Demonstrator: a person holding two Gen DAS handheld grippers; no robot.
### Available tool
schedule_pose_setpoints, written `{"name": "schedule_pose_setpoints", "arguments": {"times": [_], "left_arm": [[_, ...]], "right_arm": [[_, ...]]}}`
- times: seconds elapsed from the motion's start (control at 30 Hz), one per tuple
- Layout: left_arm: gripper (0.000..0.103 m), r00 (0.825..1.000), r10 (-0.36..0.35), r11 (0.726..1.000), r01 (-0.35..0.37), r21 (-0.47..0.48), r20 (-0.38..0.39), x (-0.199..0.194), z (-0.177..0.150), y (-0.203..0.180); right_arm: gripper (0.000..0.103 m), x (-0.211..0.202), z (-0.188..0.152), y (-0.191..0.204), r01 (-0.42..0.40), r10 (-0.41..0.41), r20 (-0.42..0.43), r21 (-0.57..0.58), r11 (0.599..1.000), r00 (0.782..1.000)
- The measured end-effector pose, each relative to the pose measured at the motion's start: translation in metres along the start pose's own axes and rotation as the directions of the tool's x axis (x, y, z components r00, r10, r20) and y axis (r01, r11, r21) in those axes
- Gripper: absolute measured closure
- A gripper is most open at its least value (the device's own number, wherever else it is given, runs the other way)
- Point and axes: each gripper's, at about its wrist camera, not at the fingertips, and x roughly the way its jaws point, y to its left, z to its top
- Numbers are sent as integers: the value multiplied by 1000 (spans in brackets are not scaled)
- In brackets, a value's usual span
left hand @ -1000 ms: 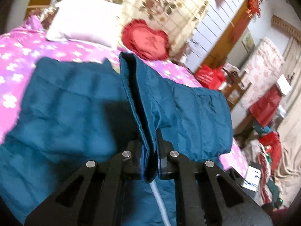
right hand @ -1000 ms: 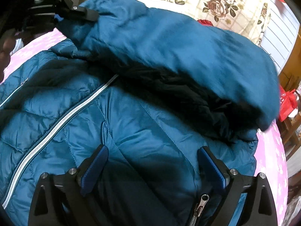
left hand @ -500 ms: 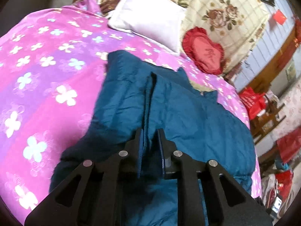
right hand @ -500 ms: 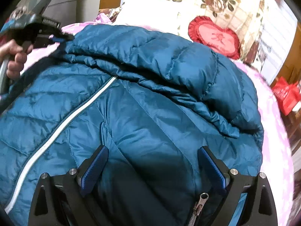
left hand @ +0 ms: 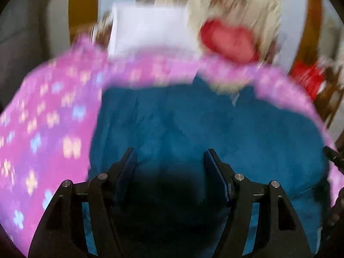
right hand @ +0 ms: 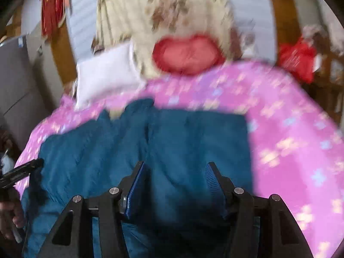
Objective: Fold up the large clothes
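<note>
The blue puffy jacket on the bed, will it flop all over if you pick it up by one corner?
Probably yes. The blue jacket lies soft and rumpled on the pink bedspread, so it would likely droop and unfold. Its puffy look suggests it is light for its size. The fabric seems smooth, so it may slip from a loose pinch.

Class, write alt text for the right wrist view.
Blurred view: the right gripper, jaws closing with nothing pinched, hangs over a teal quilted jacket on a pink flowered bedspread, with a white pillow and red heart-shaped cushion behind.
</note>
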Motion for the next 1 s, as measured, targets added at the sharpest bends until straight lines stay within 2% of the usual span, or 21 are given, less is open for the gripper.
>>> {"name": "schedule_pose_setpoints", "arguments": {"times": [0.07, 0.13, 0.23, 0.3, 0.37, 0.43, 0.53, 0.57, 0.67, 0.83, 0.9, 0.97, 1.0], "left_arm": [[37, 999, -21, 999, 19, -36, -36, 10, -6, 10], [37, 999, 1, 999, -2, -36, -47, 10, -7, 10], [37, 998, 29, 999, -30, -24, -50, 9, -12, 4], [37, 998, 26, 999, -28, -34, -49, 9, -13, 6], [37, 998, 20, 999, -22, -42, -52, 8, -14, 7], [37, 998, 22, 999, -24, -42, -52, 7, -13, 7], [37, 998, 27, 999, -29, -39, -54, 7, -12, 5], [37, 998, 28, 999, -30, -37, -57, 8, -12, 5], [36, 998, 26, 999, -28, -33, -63, 8, -13, 4], [36, 997, 15, 999, -18, -40, -72, 9, -14, 6], [36, 997, 10, 999, -14, -53, -75, 8, -14, 9], [36, 997, 8, 998, -13, -64, -74, 8, -15, 10], [36, 997, 7, 998, -12, -70, -73, 7, -15, 10]], "right_arm": [[46, 18, -12, -2, -1, 0, -43, -19, 1000, 999], [46, 23, -13, -4, -11, 11, -67, 0, 1000, 998], [46, 20, -4, -1, 10, -13, -96, -24, 1000, 995], [46, 6, 10, -3, 54, -54, -8, -14, 998, 999], [46, -6, 29, -3, 82, -84, 96, 33, 996, 992], [46, -3, 45, 0, 108, -116, 124, 74, 991, 985], [46, 29, 61, 4, 100, -107, 77, 91, 991, 991], [46, 46, 63, 5, 86, -89, 34, 93, 992, 995], [45, 88, 55, 8, 108, -105, -84, 37, 993, 991], [45, 100, 50, 6, 115, -111, -136, 16, 993, 984], [46, 93, 56, 14, 173, -173, -158, -12, 985, 972], [46, 73, 62, 25, 194, -192, -89, 12, 981, 977], [46, 59, 65, 36, 174, -174, -24, 24, 984, 985]]}}
